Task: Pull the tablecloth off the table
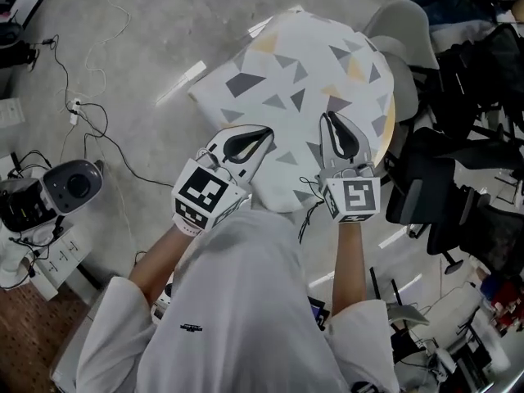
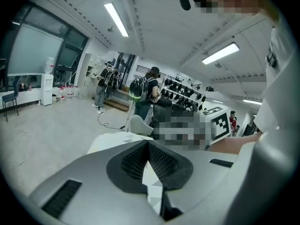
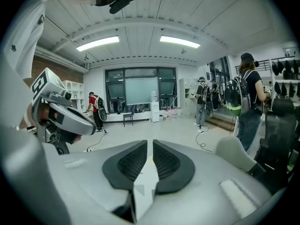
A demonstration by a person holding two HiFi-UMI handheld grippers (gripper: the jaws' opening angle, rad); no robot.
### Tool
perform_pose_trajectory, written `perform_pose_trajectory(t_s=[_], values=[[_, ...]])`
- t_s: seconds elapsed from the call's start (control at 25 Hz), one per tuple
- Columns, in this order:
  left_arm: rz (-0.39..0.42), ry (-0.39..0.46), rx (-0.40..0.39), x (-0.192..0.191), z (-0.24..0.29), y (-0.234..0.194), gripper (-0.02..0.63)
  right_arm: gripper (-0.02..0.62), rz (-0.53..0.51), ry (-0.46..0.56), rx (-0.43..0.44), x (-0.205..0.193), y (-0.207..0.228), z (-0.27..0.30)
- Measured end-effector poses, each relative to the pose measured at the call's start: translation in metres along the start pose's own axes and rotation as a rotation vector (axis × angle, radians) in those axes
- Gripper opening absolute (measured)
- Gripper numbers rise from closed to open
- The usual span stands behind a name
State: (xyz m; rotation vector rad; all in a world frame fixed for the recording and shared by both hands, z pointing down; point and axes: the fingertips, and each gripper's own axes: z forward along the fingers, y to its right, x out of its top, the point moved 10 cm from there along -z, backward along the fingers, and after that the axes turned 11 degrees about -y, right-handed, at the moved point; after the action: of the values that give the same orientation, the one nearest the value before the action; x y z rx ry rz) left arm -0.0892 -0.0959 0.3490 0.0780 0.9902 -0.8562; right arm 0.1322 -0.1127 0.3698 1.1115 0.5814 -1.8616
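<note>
Grey concrete floor [image 1: 147, 47] lies around the round table [image 1: 391, 121]. Left of the table, thin cables [image 1: 98, 125] run loose over the floor. The tablecloth [image 1: 311, 72], white with grey and yellow triangles, covers the table top. At the table's near side the left gripper [image 1: 264, 135] is closed on the cloth edge. The right gripper [image 1: 329, 121] has its jaws only a narrow gap apart, with the cloth edge between them. Right of the table a pale chair [image 1: 405, 27] and black office chairs [image 1: 442, 187] stand close against it.
</note>
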Motion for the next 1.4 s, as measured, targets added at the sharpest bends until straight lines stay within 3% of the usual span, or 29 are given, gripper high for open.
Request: perform_pose_trajectory(t_s=[0.24,0.44,0.76,1.12,1.4], values=[[-0.05,-0.007,0.044,0.006,0.048,-0.021,0.006,0.081,-0.055,-0.065,0.097,-0.009,0.06,0.06],[-0.1,-0.009,0.056,0.013,0.08,-0.042,0.006,0.117,-0.014,-0.131,0.2,-0.017,0.115,0.115],[-0.156,-0.049,0.093,0.009,0.129,-0.08,0.006,0.16,-0.185,-0.245,0.189,-0.022,0.169,0.201],[-0.188,-0.064,0.116,0.008,0.175,-0.11,0.006,0.225,-0.28,-0.336,0.249,-0.036,0.201,0.28],[-0.215,-0.073,0.126,0.006,0.188,-0.117,0.006,0.232,-0.321,-0.423,0.292,-0.04,0.223,0.336]])
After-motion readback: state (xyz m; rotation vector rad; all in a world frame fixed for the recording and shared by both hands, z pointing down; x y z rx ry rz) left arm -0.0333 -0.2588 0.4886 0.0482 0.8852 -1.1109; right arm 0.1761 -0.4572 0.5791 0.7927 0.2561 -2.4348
